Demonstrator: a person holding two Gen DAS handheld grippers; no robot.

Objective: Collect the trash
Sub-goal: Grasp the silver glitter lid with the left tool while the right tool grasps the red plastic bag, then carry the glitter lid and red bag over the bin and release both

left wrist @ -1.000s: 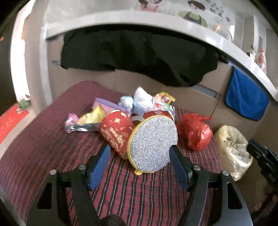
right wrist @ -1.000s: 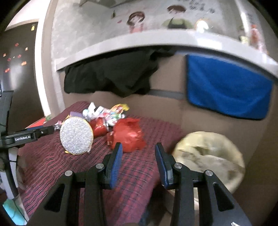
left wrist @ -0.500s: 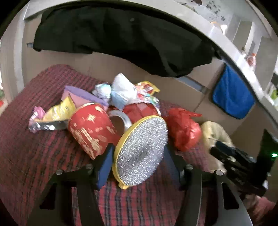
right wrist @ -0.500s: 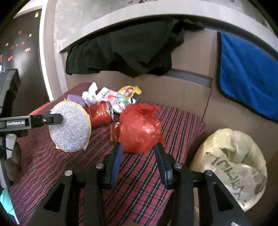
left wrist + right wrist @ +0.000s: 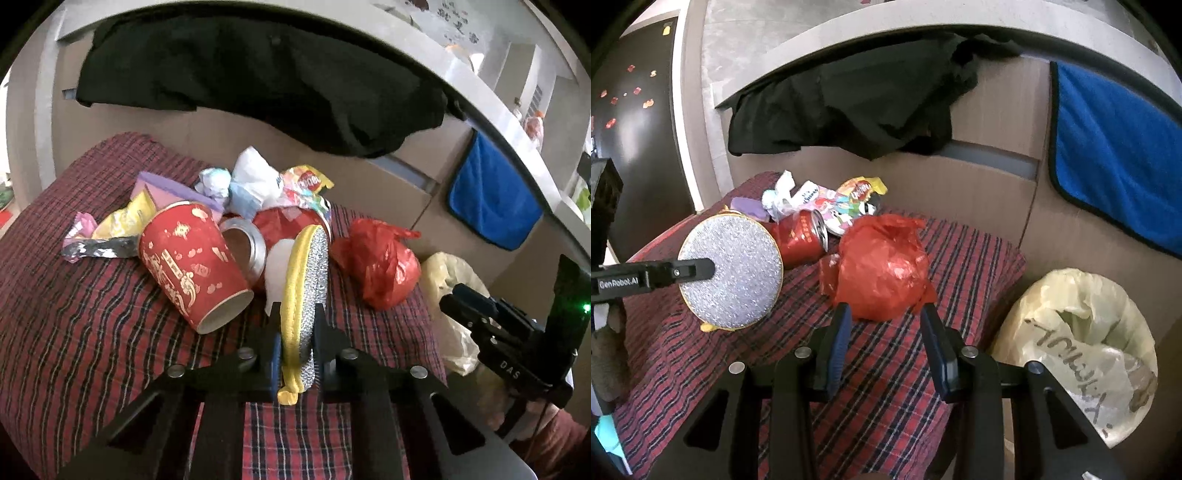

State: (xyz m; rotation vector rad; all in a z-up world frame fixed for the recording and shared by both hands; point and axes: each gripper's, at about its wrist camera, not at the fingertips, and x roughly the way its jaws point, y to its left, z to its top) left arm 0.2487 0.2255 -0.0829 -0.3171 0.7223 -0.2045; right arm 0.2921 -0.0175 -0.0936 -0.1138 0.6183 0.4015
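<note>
Between the blue pads of the left gripper (image 5: 295, 350) sits the round silver scrubbing pad (image 5: 306, 295) with its yellow rim, now seen edge-on and pinched near its lower edge; the jaws have just been closing and now clamp it. The right gripper (image 5: 886, 332) hangs with its jaws apart and nothing between them, its tips just short of the crumpled red plastic bag (image 5: 882, 266). Around the scrubbing pad the remaining trash lies heaped on the red plaid cloth (image 5: 92, 332): a red paper cup (image 5: 192, 266) on its side, touching a red can (image 5: 247, 247), with wrappers (image 5: 295, 192) piled behind. The yellowish trash bag (image 5: 1082, 332) stands open off the cloth's right edge. To finish this pick well, I judge the pad should be lifted straight up and clear of the cup before it swings toward the trash bag, since the grip is only on its rim and a knock could twist it loose. A second ago the left jaws stood wide on either side of the pad, which faced the camera flat; the right gripper was farther from the red bag and higher.
</note>
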